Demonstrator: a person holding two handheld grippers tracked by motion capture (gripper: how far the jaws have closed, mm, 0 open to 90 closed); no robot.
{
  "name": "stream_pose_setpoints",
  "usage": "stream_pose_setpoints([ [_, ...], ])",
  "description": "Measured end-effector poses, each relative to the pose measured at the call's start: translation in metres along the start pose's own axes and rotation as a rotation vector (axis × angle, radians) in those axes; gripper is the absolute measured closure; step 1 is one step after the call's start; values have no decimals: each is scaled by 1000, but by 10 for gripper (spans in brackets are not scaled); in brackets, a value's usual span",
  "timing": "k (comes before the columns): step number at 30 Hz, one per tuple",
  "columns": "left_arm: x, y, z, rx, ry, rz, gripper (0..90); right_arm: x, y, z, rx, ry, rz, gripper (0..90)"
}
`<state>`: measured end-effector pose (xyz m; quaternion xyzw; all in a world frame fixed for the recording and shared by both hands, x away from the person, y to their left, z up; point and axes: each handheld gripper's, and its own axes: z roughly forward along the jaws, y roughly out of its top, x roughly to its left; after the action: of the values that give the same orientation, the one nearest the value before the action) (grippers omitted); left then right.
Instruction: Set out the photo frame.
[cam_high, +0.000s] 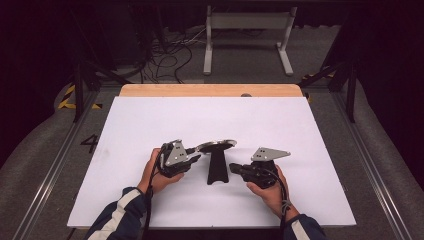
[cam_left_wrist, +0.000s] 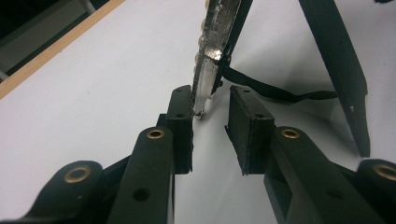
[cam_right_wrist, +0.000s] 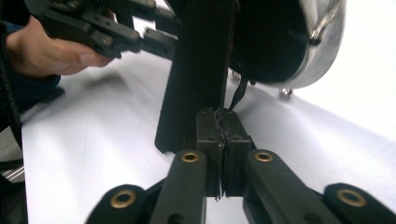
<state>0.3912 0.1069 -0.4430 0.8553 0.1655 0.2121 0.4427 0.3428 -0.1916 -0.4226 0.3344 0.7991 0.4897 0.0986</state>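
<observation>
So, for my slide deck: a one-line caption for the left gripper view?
Left tool straddling the silvery edge of a black-strapped object on the white table.

White table (cam_high: 150, 125); grey stand (cam_high: 247, 22), cables (cam_high: 165, 55) beyond.

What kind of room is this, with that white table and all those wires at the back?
Probably a lab or recording studio, not a home. A white work table stands inside a metal frame, loose cables lie on the grey floor behind it, yellow-black hazard tape marks the floor, and dark surroundings close it in.
</observation>
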Motion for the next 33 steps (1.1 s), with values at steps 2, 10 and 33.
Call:
stream_pose_setpoints([
  [2, 1, -1, 1, 9, -4, -5, 690, 6, 1, -2, -15, -24, -28, 900],
  [10, 5, -2, 5, 6, -35, -33, 666, 31, 3, 1, -50, -63, -94, 900],
  [33, 5, 3, 18, -3, -29, -70, 686, 77, -4, 67, 24, -140, -160, 900],
])
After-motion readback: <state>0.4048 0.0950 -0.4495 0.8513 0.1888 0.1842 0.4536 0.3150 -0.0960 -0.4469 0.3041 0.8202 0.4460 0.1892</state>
